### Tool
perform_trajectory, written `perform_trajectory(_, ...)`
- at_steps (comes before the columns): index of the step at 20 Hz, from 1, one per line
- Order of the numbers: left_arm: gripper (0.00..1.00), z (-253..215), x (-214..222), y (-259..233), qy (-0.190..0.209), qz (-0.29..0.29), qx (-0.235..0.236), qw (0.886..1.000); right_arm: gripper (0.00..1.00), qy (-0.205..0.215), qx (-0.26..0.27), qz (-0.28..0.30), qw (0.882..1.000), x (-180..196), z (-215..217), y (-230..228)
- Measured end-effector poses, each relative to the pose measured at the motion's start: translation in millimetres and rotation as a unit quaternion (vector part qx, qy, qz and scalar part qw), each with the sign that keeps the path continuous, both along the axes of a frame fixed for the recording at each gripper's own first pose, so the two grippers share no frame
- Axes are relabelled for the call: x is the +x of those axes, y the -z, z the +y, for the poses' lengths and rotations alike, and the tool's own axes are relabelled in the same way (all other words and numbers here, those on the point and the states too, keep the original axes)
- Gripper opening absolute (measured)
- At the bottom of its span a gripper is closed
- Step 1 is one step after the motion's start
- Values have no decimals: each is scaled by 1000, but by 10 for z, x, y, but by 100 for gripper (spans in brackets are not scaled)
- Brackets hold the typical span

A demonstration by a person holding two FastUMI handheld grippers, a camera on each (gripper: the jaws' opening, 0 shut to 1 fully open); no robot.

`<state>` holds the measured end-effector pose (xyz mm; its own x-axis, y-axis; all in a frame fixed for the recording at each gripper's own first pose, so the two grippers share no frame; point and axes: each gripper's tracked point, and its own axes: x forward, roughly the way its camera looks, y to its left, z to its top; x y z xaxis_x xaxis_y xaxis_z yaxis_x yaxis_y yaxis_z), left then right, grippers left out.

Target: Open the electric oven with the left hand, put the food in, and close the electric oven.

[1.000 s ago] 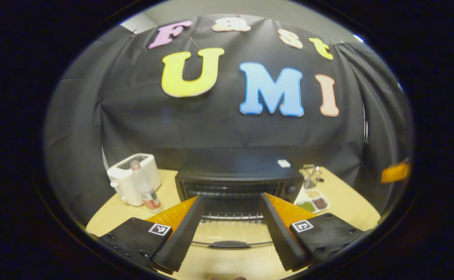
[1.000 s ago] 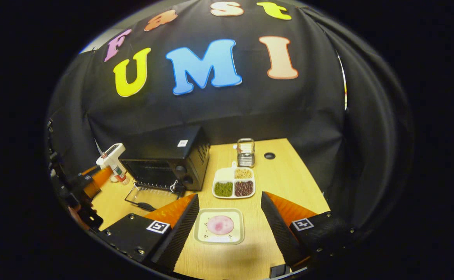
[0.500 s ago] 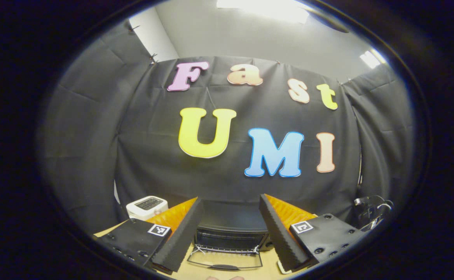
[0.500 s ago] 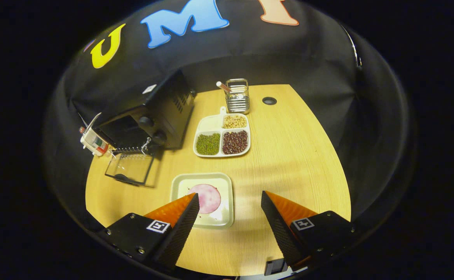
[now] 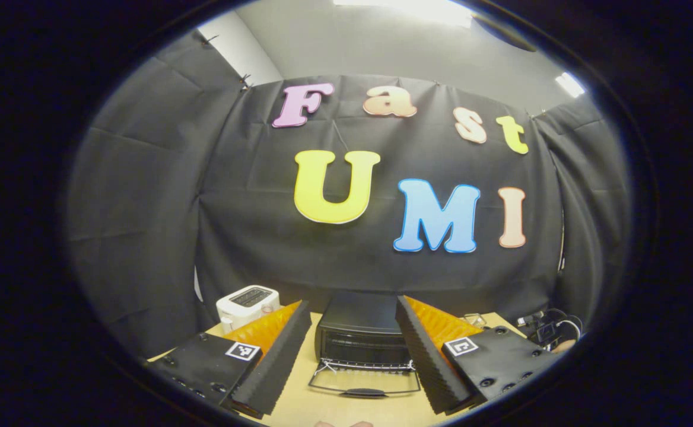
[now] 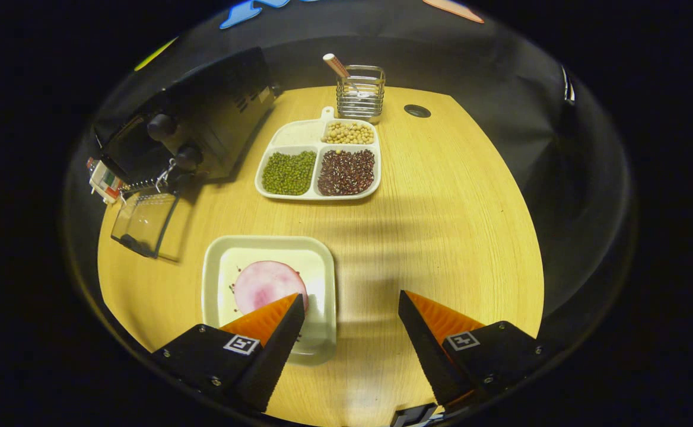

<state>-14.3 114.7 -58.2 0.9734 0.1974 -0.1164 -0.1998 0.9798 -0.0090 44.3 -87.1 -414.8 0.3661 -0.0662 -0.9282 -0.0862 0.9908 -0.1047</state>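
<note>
Closest to the person, the right gripper (image 6: 351, 323) hangs over the wooden table (image 6: 453, 225) with its fingers spread and nothing between them. The square plate (image 6: 222, 261) with the pink slice of food (image 6: 260, 284) lies just under and to the left of this gripper, the left finger overlapping the right edge of the slice, so I judge the right hand is the nearer one and must shift a little left and down to take it.

The left gripper (image 5: 352, 356) is also released and empty, held back from the toaster oven (image 5: 361, 335).

Farther away, the oven door (image 5: 364, 382) lies flat, open toward the person.
</note>
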Motion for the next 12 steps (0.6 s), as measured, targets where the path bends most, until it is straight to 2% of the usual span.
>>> perform_trajectory(6, 100, 99, -15, 43, -5, 6, -1, 1000, 98, -8, -14, 28, 999, 5, 79, 144)
perform_trajectory(9, 97, 97, -10, 134, -5, 13, -6, 1000, 90, -23, -9, 31, 999, 23, 146, 156)
perform_trajectory(10, 100, 78, -8, 138, -3, 15, -10, 1000, 84, -21, 13, 36, 999, -5, 227, 167)
perform_trajectory(11, 100, 68, -7, 150, -3, 15, -12, 1000, 73, -14, 36, 42, 998, -20, 302, 183)
perform_trajectory(12, 100, 54, 5, 153, -2, 15, -15, 1000, 48, -4, 51, 46, 998, -18, 326, 189)
